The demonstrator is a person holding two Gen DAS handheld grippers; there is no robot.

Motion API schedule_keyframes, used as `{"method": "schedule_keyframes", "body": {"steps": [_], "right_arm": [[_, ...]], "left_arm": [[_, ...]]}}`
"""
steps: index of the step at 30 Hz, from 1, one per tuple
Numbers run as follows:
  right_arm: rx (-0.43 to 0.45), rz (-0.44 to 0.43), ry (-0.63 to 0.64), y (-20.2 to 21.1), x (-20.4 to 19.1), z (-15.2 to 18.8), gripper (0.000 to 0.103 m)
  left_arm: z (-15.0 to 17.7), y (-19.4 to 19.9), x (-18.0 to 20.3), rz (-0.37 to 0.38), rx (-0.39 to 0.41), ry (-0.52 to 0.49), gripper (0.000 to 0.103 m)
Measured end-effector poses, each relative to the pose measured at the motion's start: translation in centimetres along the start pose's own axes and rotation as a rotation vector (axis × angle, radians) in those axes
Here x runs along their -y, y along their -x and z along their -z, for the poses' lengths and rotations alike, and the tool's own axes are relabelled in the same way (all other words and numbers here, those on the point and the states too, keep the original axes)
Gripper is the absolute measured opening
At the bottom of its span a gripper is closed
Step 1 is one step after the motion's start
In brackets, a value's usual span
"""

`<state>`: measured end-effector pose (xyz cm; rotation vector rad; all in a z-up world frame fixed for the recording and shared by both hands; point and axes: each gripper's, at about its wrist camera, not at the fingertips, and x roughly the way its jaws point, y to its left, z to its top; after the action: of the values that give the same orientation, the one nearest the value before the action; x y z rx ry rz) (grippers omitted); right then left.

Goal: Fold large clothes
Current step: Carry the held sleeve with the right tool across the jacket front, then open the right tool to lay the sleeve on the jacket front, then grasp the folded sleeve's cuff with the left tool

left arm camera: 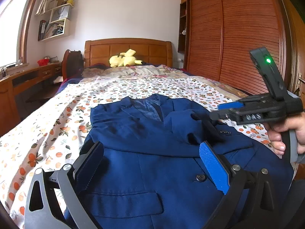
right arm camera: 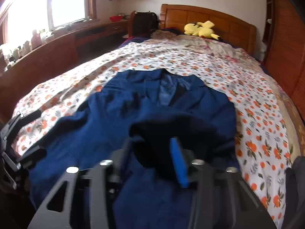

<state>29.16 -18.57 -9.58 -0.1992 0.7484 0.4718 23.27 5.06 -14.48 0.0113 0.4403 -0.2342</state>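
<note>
Jacket [left arm camera: 144, 152] lengthwise, collar toward headboard [left arm camera: 127, 49]; left tool [left arm camera: 152, 162] spread; right tool [right arm camera: 152, 152] pinching sleeve [right arm camera: 158, 129]

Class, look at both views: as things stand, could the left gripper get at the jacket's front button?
Probably yes. The left gripper hangs open just above the blue jacket, and the button lies uncovered beside its right finger. The right gripper works farther up, at the folded sleeve.

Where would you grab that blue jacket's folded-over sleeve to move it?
At the cuff end of the sleeve, coming from the jacket's right edge. The cuff lies raised across the chest, a loose free end, and the right gripper seems closed on it there. The left gripper hovers open above the hem.
</note>
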Motion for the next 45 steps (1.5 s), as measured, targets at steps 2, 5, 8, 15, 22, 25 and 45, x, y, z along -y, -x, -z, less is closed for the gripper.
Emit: {"method": "schedule_keyframes", "body": {"steps": [2,5,8,15,22,25,45], "right_arm": [[-0.01,0.028,0.0,0.1,0.6,1.2,0.05],[-0.039,0.064,-0.021,-0.1,2.0,3.3,0.05],[-0.056,0.089,-0.05,-0.4,3.2,5.4,0.05],[-0.053,0.101,-0.096,-0.6,4.8,8.6,0.05],[-0.028,0.092,-0.078,0.7,5.1,9.7,0.05],[-0.01,0.092,-0.084,1.8,5.9,10.2,0.05],[0.061,0.004,-0.173,7.0,12.0,13.9,0.05]], "left_arm": [[0.2,-0.1,0.3,-0.002,-0.003,-0.011,0.101],[0.6,-0.3,0.9,-0.007,-0.012,-0.033,0.101],[1.1,-0.6,1.3,-0.01,-0.025,-0.052,0.101],[1.7,-0.7,2.5,-0.008,-0.044,-0.08,0.101],[1.4,-1.6,4.5,0.016,-0.066,-0.107,0.101],[0.8,-2.7,5.9,0.018,-0.087,-0.119,0.095],[-1.2,-14.9,18.7,0.064,-0.331,-0.284,0.072]]}}
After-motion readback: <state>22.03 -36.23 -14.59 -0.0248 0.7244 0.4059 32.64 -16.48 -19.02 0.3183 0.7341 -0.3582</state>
